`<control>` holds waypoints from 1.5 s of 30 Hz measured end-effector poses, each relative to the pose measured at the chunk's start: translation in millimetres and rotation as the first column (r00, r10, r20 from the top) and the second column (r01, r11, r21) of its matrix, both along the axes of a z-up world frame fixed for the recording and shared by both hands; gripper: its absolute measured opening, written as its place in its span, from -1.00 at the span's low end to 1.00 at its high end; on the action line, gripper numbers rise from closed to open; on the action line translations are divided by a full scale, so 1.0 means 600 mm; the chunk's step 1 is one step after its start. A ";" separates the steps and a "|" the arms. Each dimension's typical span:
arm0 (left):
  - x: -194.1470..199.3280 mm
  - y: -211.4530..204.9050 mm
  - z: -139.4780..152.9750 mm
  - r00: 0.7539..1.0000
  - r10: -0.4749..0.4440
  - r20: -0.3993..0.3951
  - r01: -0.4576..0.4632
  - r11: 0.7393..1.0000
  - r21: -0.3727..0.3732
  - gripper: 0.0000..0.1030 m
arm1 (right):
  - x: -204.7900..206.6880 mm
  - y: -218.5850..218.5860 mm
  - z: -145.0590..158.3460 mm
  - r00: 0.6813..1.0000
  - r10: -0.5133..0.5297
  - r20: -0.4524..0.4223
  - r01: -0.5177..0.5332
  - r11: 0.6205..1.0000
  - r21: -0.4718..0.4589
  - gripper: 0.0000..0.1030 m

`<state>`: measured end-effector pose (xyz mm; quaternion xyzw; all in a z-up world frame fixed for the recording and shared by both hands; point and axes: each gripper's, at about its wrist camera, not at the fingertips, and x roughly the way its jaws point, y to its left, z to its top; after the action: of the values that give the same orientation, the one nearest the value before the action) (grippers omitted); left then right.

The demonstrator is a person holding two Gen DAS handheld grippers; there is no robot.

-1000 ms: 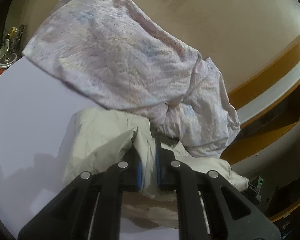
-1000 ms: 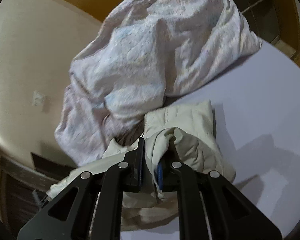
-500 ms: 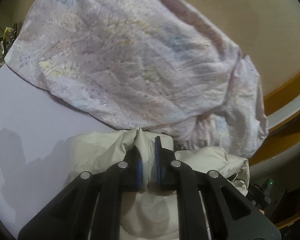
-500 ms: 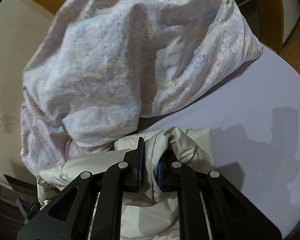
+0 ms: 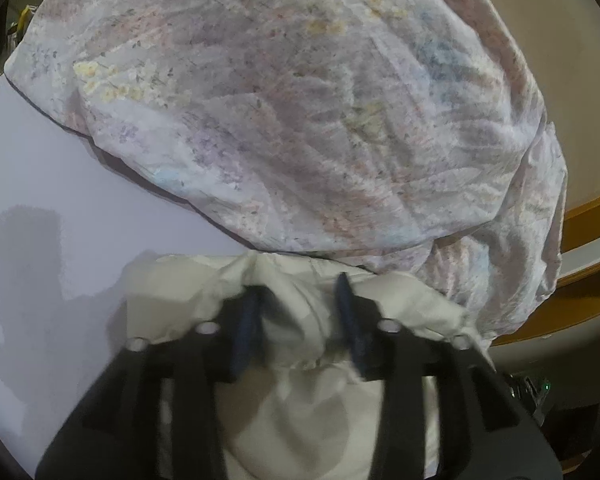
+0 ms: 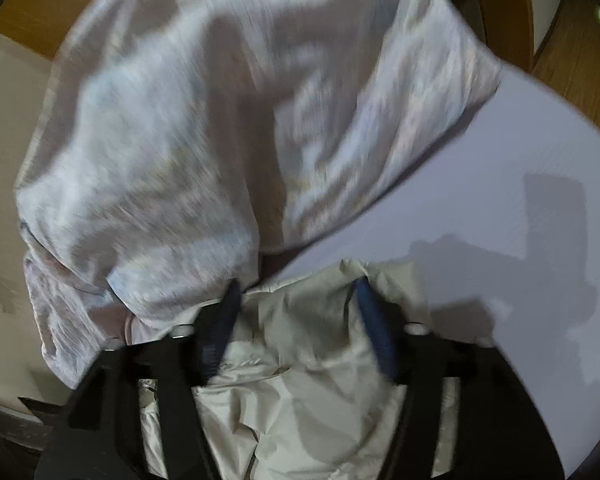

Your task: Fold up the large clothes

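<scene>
Left gripper [image 5: 300, 312]: your fingers stand apart, having just been opening. A fold of the cream jacket [image 5: 296, 392] lies between them, and the blue pads no longer press on it.

Right gripper [image 6: 298, 308]: your fingers here are spread wider and have also just been opening. Jacket cloth lies loose between them; the pads sit clear of it on both sides.

Jacket, left view: it rests on the table [image 5: 60, 184], bunched in soft creases directly under and in front of your gripper, at the near edge of the picture.

Jacket, right view: the same cream jacket [image 6: 308, 400] fills the near middle, its cloth puffy and crumpled, with its far edge touching the sheet.

Sheet, left view: a large, pale floral sheet [image 5: 300, 112] is heaped just beyond the jacket, covering the far and right part of the table and drooping off its right edge.

Sheet, right view: the sheet [image 6: 204, 140] is blurred; it fills the far and left side and hangs over the table's left edge.

Table: it is pale lilac and smooth. Bare surface shows to the left of the jacket in the left view and to the right [image 6: 500, 200] in the right view, with the grippers' dark shadows cast on it.
</scene>
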<state>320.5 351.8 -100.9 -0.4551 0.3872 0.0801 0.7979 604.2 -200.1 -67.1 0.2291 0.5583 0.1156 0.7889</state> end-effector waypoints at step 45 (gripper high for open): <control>-0.006 -0.178 0.056 0.985 -0.170 -0.029 0.164 0.872 0.460 0.61 | -0.113 0.119 -0.034 0.944 0.322 0.069 -0.299 0.926 -0.231 -0.27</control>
<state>317.1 245.0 -67.6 -0.2180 0.3902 0.0977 0.8892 536.4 -128.7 -87.4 0.0437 0.5543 0.1892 0.8093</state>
